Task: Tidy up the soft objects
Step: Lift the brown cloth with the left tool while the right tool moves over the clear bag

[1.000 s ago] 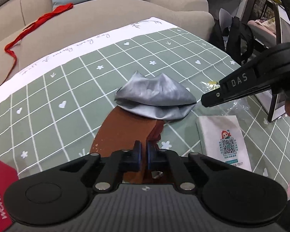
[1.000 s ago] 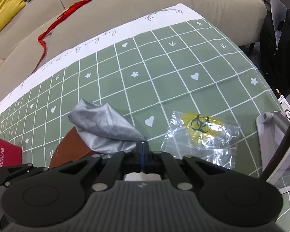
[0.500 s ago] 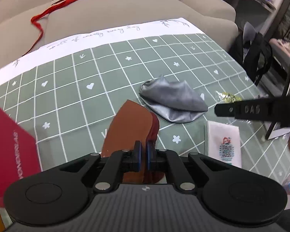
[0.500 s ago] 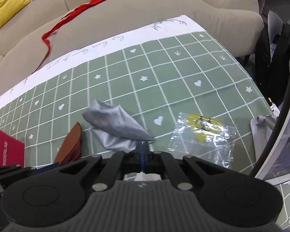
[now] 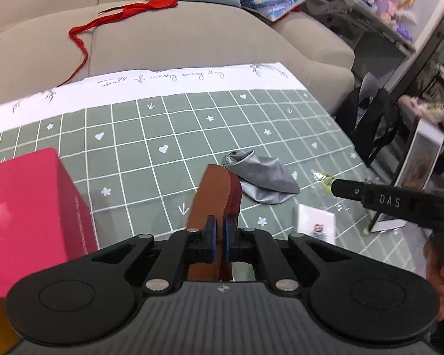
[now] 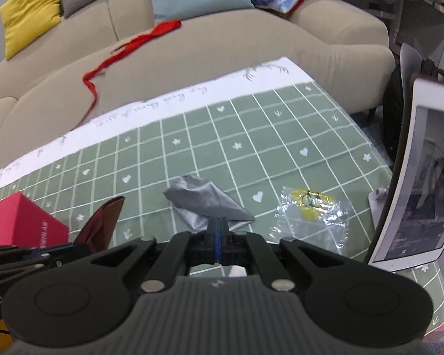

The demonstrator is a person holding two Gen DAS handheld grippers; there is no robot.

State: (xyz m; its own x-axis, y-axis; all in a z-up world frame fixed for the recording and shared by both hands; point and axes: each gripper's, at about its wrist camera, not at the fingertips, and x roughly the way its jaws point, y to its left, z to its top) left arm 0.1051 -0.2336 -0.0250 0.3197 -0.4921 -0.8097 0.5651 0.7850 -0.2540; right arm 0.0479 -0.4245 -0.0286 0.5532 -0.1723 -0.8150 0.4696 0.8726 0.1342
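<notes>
My left gripper (image 5: 219, 238) is shut on a brown and dark red soft pouch (image 5: 214, 198) and holds it upright above the green checked tablecloth (image 5: 151, 153). The pouch also shows in the right wrist view (image 6: 102, 222), at the lower left. A crumpled silver-grey cloth (image 5: 262, 180) lies on the cloth just beyond the pouch. My right gripper (image 6: 218, 238) is shut, with its tips just in front of the grey cloth's (image 6: 207, 204) near edge; whether it pinches the cloth cannot be told.
A pink-red box (image 5: 29, 216) stands at the left. A clear plastic bag with a yellow item (image 6: 309, 213) and a white card (image 5: 316, 226) lie on the right. A tablet on a stand (image 6: 414, 177) is at the far right. A beige sofa (image 5: 177, 38) with a red ribbon (image 5: 103, 23) lies behind.
Both grippers have risen and drawn back from the table. The pouch has been lifted off the grey cloth and now hangs upright in my left gripper. The grey cloth stays on the table.
</notes>
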